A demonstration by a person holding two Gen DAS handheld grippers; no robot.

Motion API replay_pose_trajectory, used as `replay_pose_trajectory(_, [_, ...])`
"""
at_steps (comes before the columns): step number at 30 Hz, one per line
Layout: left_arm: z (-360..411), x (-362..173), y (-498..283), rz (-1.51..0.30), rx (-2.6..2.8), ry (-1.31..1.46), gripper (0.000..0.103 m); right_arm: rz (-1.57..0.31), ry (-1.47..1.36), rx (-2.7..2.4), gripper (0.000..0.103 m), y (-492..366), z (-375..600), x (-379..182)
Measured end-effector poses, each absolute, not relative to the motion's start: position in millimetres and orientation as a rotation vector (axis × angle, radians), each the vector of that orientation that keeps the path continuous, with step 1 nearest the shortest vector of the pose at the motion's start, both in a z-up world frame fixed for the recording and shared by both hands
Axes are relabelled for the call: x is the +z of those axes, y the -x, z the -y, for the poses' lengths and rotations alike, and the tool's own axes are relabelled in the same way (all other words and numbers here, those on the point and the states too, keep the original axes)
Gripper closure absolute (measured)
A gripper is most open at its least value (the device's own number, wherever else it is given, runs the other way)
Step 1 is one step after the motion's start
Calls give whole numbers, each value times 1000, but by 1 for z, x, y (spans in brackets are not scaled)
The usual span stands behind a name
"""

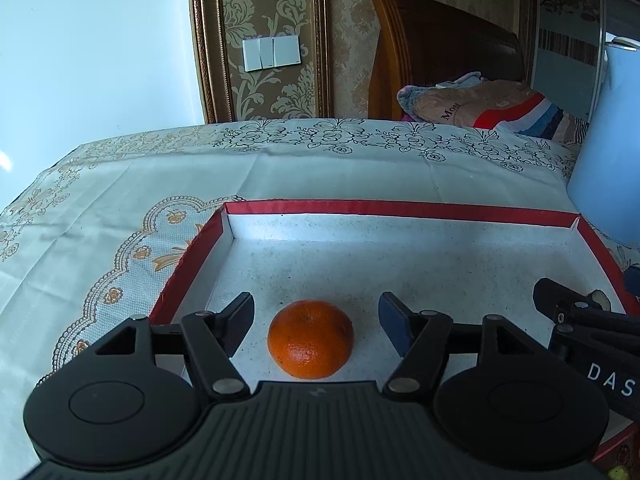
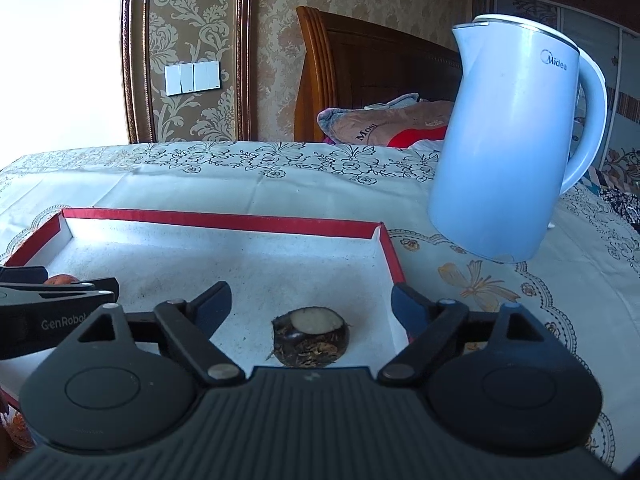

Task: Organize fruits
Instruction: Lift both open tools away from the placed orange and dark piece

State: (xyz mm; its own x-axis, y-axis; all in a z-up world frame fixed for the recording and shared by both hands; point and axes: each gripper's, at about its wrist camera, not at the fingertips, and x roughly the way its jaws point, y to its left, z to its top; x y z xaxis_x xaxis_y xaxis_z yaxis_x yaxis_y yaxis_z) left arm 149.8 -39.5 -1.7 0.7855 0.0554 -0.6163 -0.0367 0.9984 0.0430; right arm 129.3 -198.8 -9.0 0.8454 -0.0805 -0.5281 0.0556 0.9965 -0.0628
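1. Both fruits sit in the tray (image 1: 400,210): the orange (image 1: 311,339) lies between the left hand-held gripper (image 1: 316,322) fingers, untouched, jaws spread.
2. The chestnut (image 2: 310,336) lies between the spread right hand-held gripper (image 2: 311,308) fingers, free.
3. Release looks finished; next, I'd say, back both out without nudging the fruit.
4. Both point downward, side by side.
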Motion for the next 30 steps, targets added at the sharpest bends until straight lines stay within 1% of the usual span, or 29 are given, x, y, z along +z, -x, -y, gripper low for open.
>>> replay_pose_trajectory(4, [38,-1,-149,-666,47,-18,34,-550,45,-77,8,-129,200,-8])
replay_pose_trajectory(6, [37,-2,-149,-667,48,-12,34,-551,40,-77,4,-128,200,-9])
replay_pose_trajectory(11, [35,-1,-148,-669,45,-6,34,-546,43,-75,0,-127,200,-9])
replay_pose_trajectory(13, [36,-1,-148,-666,45,-8,34,-545,45,-76,0,-127,199,-9])
replay_pose_trajectory(15, [36,-1,-147,-662,45,-11,23,-545,45,-74,0,-127,200,-9])
replay_pose_trajectory(20, [37,2,-142,-632,52,-22,22,-523,59,-76,0,-125,198,-8])
replay_pose_trajectory(30, [33,4,-135,-625,39,-7,22,-484,40,-87,0,-114,201,-6])
